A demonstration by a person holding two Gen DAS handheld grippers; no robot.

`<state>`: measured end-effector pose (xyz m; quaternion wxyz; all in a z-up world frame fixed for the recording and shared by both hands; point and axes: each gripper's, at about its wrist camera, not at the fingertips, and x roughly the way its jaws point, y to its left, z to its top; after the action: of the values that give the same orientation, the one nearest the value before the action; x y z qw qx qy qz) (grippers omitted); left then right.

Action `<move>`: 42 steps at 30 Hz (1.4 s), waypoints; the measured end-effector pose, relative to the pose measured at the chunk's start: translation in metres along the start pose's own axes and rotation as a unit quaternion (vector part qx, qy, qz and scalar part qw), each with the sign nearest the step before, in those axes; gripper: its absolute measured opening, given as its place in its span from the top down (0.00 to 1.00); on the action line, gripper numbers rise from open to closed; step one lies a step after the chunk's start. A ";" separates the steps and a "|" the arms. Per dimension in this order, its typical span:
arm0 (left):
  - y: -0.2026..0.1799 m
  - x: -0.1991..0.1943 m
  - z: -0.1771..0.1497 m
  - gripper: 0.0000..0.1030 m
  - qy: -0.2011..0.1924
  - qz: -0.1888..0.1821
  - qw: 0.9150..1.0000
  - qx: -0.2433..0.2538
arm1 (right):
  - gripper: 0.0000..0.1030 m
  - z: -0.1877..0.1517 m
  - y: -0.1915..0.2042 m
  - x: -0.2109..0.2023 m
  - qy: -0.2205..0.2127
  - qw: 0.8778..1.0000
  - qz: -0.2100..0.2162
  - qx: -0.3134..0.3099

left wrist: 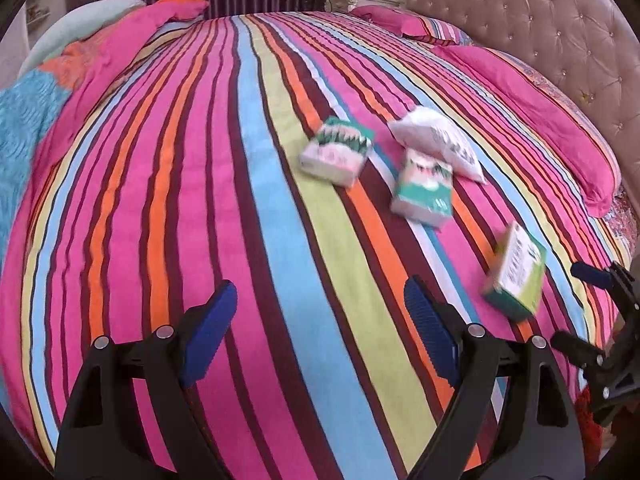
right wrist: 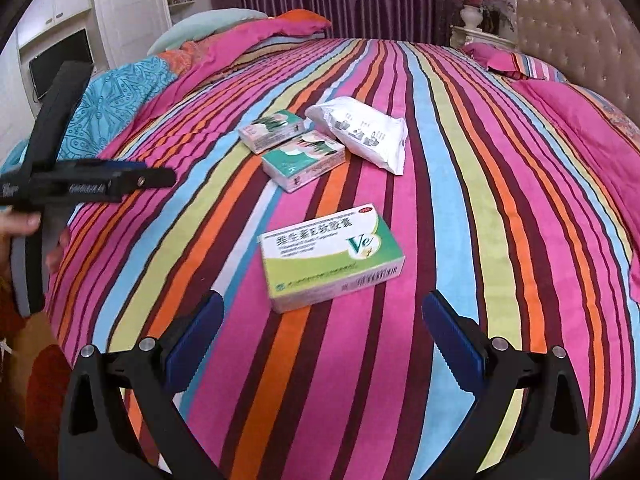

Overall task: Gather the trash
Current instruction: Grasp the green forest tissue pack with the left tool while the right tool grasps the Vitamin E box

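Bed [right wrist: 460,200]: striped cover in pink, orange, blue and yellow-green; it bears all the trash and lies under both grippers.
Headboard [left wrist: 520,20]: padded and buttoned, far ahead and to the right of the left gripper.
White pouch [right wrist: 360,132]: farthest item ahead of the right gripper, touching the rear boxes; its grey print is too small to read.
Green-and-white box [right wrist: 332,256]: just ahead of the right gripper [right wrist: 322,322], slightly right of its centre line; lying flat, well apart from the other trash.
Two teal-and-pink boxes [right wrist: 302,160]: side by side, beyond the green-and-white box and left of the pouch; lettering not legible.
Right gripper: jaws spread wide, nothing between them.
Left gripper [left wrist: 320,316]: jaws spread wide and empty; the trash lies ahead and to its right.
Step in hand, as judged: reaching for the nearest box.
Doing it well: line the jaws up across the short sides of the box, lower until the pads [right wrist: 452,340] flank it, and close gently so the card does not crush or slide on the soft cover.
Readable writing: a large "Ve" on the box top, a line of Chinese characters above it, and a barcode on its side.
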<state>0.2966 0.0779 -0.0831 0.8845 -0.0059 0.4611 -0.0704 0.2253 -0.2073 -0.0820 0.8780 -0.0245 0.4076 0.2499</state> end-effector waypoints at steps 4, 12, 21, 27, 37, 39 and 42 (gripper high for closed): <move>-0.001 0.022 0.025 0.19 0.005 -0.007 1.000 0.015 | 0.08 0.005 -0.003 0.010 0.005 1.000 0.003 0.001; -0.002 0.063 0.065 0.19 0.017 -0.016 0.999 0.044 | 0.08 0.015 -0.002 0.026 0.011 1.000 0.014 -0.008; -0.006 0.102 0.093 0.19 0.033 -0.007 0.997 0.069 | 0.08 0.023 -0.004 0.044 0.027 0.999 0.004 -0.021; -0.007 0.120 0.103 0.19 0.042 0.000 0.997 0.071 | 0.08 0.025 -0.002 0.049 0.021 1.000 -0.013 -0.019; 0.000 0.121 0.106 0.52 0.033 0.006 0.998 0.044 | 0.08 0.017 0.005 0.063 0.035 0.998 -0.057 -0.020; 0.003 0.118 0.104 0.52 0.033 0.006 0.999 0.031 | 0.08 0.018 0.000 0.065 0.041 0.998 -0.045 -0.010; 0.000 0.110 0.096 0.52 0.027 0.021 0.999 0.030 | 0.19 0.019 0.003 0.064 0.043 0.997 -0.055 -0.016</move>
<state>0.4374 0.0586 -0.1179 0.8730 0.0322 0.4822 -0.0657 0.2718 -0.1732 -0.1158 0.8715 -0.0719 0.4391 0.2062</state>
